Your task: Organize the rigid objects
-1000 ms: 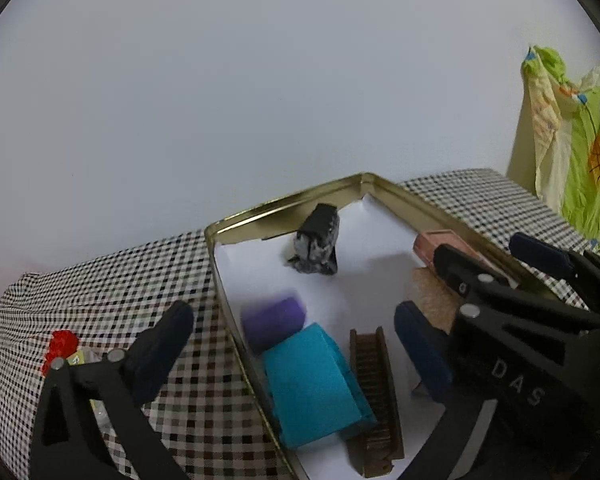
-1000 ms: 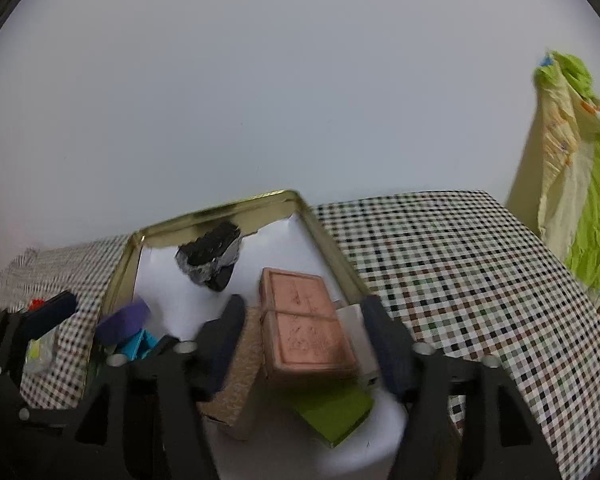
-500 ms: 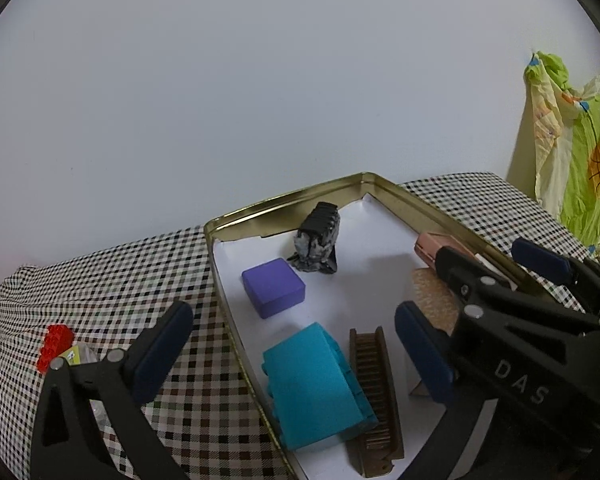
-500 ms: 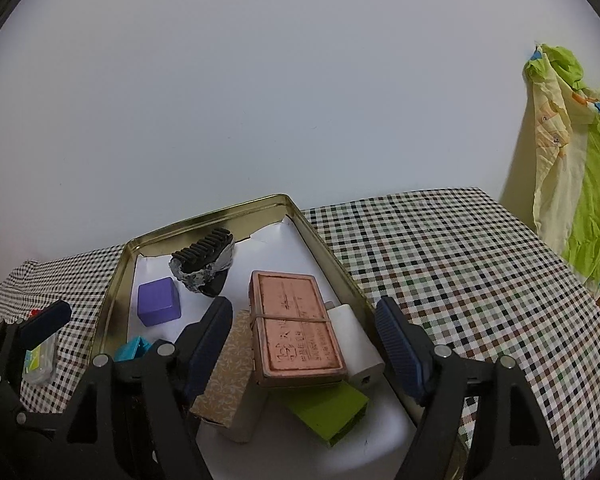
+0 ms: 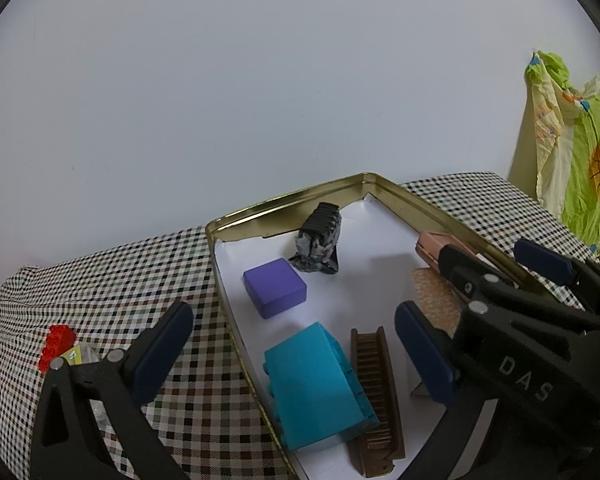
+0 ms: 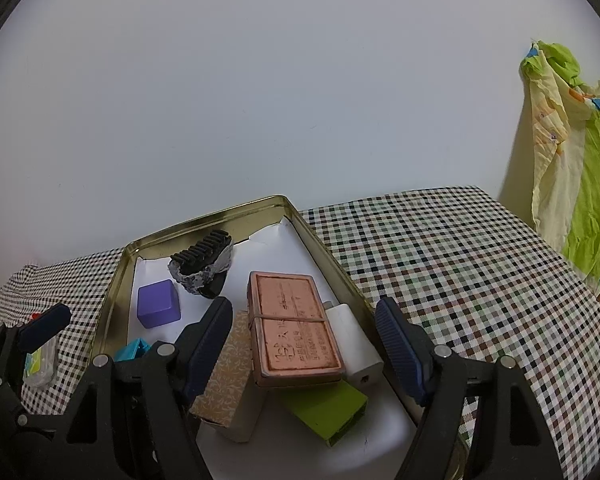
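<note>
A gold tin (image 5: 284, 200) lined with white paper holds a purple block (image 5: 274, 286), a teal block (image 5: 312, 380), a brown comb (image 5: 374, 380) and a black ridged piece in grey wrap (image 5: 318, 240). My left gripper (image 5: 292, 354) hangs open above the teal block, one finger outside the tin's rim. In the right wrist view a copper-pink box (image 6: 292, 328) with a band lies atop a patterned box (image 6: 228, 376), a white box (image 6: 352, 340) and a green block (image 6: 324, 408). My right gripper (image 6: 304, 348) is open, its pads apart from the pink box's sides.
The tin rests on a checked tablecloth (image 6: 440, 280), with a plain wall behind it. A red brick (image 5: 56, 340) and a clear packet (image 6: 40, 364) lie on the cloth left of the tin. A yellow-green cloth (image 6: 580, 160) hangs at the far right.
The purple block, blurred beside the teal block a second ago, now lies still farther back in the tin. The right gripper's fingers stand slightly wider around the pink box.
</note>
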Demonstrator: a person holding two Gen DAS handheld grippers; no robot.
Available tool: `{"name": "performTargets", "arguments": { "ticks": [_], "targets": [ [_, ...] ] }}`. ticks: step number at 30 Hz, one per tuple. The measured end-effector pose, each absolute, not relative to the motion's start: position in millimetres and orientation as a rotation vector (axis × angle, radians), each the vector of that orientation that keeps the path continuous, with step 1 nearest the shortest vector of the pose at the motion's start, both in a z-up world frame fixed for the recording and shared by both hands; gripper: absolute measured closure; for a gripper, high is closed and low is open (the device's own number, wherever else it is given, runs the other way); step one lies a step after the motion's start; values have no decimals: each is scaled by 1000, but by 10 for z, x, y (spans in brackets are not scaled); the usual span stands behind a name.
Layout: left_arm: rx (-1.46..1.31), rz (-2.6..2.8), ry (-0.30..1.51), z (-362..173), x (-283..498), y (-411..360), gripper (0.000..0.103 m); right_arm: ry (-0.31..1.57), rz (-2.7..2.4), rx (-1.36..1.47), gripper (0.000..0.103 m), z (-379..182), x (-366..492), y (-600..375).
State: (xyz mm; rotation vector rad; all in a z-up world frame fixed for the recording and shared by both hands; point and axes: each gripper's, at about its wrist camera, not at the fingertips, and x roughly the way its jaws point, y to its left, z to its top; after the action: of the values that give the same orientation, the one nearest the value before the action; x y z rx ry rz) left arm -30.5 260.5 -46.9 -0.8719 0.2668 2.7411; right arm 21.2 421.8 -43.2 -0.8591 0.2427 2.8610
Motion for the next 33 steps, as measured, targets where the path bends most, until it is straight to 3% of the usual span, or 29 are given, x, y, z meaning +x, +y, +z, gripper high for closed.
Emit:
{"name": "performTargets", "arguments": {
  "ticks": [33],
  "targets": [
    [-811,2737,231,-434,-246,2565,1,257,2876,-702,27,-357,431,4314]
  ]
}}
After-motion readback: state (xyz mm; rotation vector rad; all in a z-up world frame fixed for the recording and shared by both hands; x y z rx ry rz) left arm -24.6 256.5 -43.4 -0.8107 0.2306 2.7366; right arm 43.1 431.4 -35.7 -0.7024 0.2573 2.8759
